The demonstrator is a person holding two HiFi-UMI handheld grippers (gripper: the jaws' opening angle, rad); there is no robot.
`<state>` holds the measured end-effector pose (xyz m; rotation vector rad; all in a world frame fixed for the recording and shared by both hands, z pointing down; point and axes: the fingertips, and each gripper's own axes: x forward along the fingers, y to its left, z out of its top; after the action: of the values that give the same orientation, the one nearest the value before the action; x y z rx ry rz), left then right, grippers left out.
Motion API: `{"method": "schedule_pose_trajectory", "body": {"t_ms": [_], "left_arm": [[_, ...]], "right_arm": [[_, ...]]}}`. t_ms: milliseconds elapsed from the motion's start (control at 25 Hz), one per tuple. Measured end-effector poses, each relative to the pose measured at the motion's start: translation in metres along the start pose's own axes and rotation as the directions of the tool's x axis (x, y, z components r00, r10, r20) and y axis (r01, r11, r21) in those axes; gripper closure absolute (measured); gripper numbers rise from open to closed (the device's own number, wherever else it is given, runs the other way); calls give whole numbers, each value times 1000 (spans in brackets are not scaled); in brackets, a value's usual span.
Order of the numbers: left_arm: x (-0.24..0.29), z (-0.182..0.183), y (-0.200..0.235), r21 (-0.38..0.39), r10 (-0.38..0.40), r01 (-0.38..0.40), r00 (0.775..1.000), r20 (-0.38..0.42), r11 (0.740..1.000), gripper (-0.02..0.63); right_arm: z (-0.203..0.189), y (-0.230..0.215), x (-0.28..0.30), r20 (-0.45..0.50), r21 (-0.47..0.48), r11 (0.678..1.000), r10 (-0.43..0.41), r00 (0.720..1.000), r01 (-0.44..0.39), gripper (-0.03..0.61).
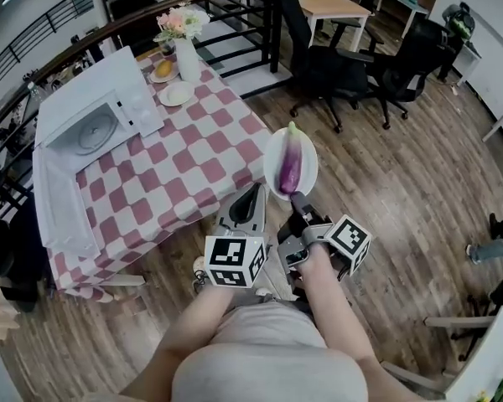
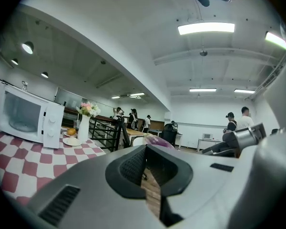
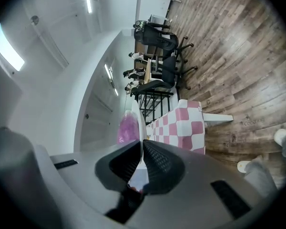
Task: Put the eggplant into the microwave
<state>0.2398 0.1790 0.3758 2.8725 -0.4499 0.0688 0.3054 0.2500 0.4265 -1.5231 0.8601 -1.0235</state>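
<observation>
Right tongs (image 1: pixel 295 196) clamp the rim of a white plate (image 1: pixel 271 159) bearing the eggplant (image 1: pixel 290 164), in the air beside the table (image 1: pixel 184 170). Left tongs (image 1: pixel 253 201) are together, empty.

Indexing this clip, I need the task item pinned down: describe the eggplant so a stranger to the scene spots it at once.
Off the near corner of the checkered table, over the wooden floor, the right claw is shut on the rim of a white plate. The eggplant lies on it: long and glossy purple, held in the air, unlike the small plates by the vase.
</observation>
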Motion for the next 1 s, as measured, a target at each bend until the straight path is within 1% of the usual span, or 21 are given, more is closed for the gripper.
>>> {"method": "schedule_pose_trajectory", "body": {"t_ms": [200,520,1000], "left_arm": [[-5,0,24,-22,42,-42,999,1,999,609],[-17,4,64,-34,109,-109,994,15,993,610],[-27,11,130,-46,216,-215,976,25,976,609]], "right_arm": [[-20,1,15,-48,-3,1000,-8,999,8,542],[-50,4,44,-116,-12,1000,-2,993,0,541],[-103,16,103,-249,-31,999,3,969,-11,541]]}}
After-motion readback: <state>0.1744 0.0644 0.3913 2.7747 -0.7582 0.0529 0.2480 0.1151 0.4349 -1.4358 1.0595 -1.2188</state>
